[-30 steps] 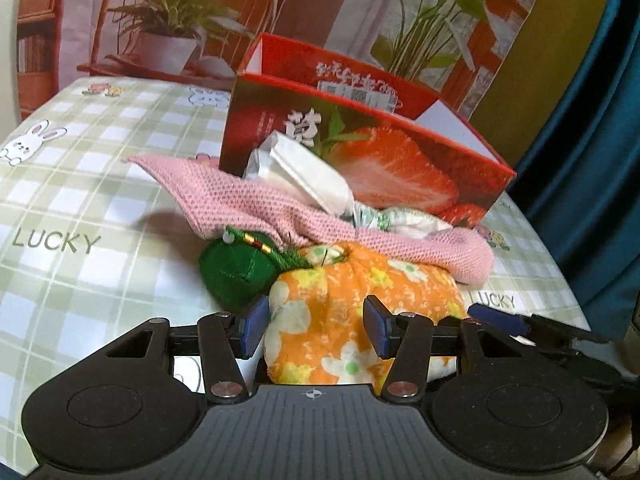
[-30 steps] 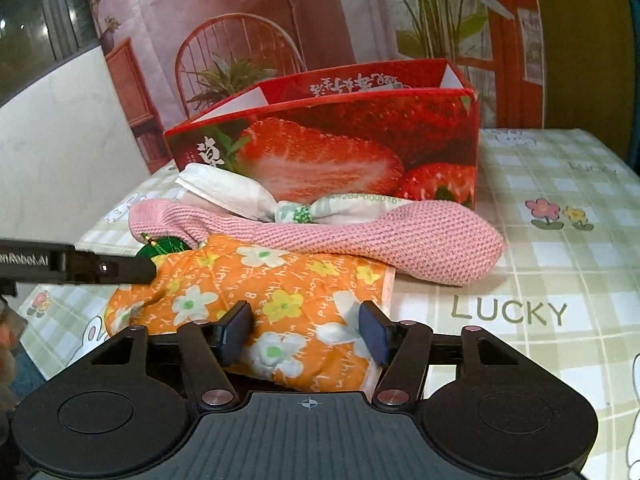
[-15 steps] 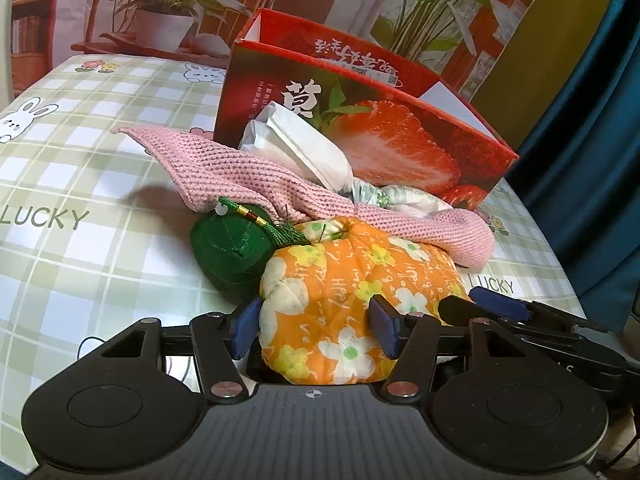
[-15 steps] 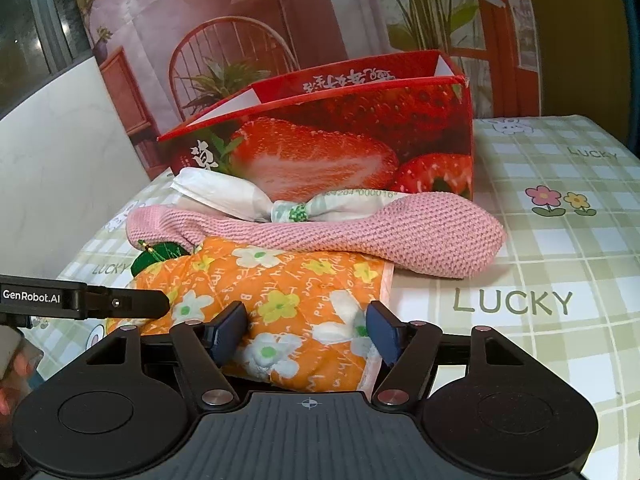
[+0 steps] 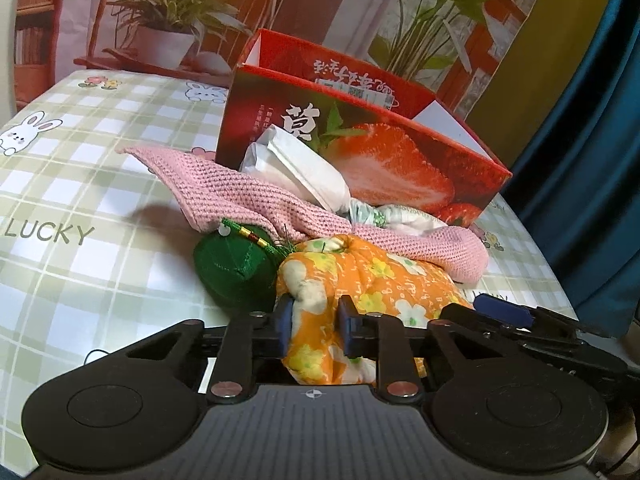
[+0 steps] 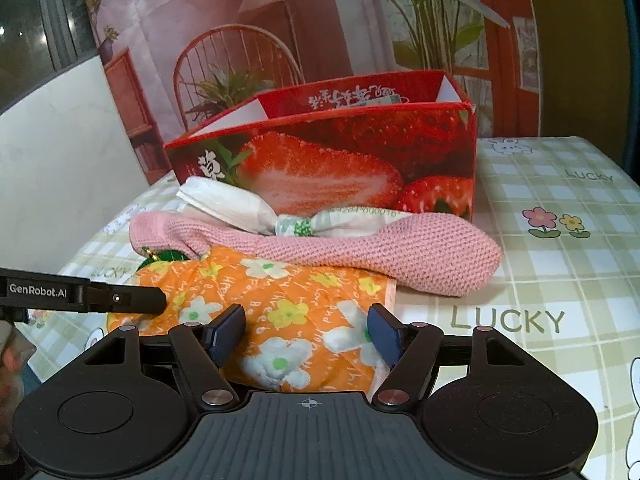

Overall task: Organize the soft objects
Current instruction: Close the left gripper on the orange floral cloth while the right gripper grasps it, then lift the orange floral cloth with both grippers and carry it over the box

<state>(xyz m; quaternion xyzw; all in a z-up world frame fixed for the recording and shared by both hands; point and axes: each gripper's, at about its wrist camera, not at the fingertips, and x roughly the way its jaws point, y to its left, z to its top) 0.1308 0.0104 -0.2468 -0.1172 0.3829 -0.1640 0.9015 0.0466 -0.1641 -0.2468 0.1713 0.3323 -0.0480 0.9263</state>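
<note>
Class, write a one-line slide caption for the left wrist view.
Left gripper pinches the orange flowered cloth beside a green pouch, strawberry box behind.

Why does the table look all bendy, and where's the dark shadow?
Left wrist view: the fisheye lens curves the checked tablecloth near the edges, and a soft shadow lies left of the pink knitted cloth. Right wrist view: same bending, corners go black, the strawberry box stays sharp.
</note>
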